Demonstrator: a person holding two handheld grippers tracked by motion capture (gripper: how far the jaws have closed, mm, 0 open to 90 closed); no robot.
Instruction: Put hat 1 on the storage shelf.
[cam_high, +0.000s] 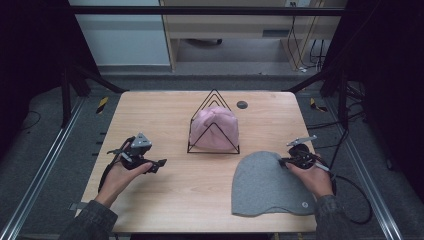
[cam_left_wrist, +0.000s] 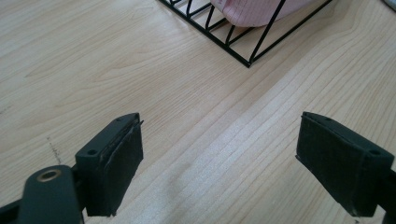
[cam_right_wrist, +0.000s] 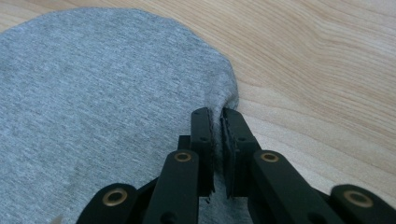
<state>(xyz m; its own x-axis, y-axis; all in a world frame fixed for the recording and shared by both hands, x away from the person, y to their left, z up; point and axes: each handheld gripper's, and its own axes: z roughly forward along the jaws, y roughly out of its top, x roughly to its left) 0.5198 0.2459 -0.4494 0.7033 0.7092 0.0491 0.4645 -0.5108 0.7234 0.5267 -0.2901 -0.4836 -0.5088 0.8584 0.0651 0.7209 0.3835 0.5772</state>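
On the table (cam_high: 165, 200) lie 2 hats: 1 grey hat (cam_high: 265, 187) lying flat and 1 pink hat (cam_high: 216, 129) inside 1 black wire stand (cam_high: 214, 100). There are 2 grippers, 1 in each of the person's 2 hands: the left gripper (cam_high: 159, 164) and the right gripper (cam_high: 284, 161). 1 small dark round disc (cam_high: 242, 104) sits at the table's far edge.

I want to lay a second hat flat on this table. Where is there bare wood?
The widest bare patch lies between the left tool, the wire rack and the grey beanie. The far left corner is free too. The right side is crowded: the beanie, pinched by the right tool, covers it.
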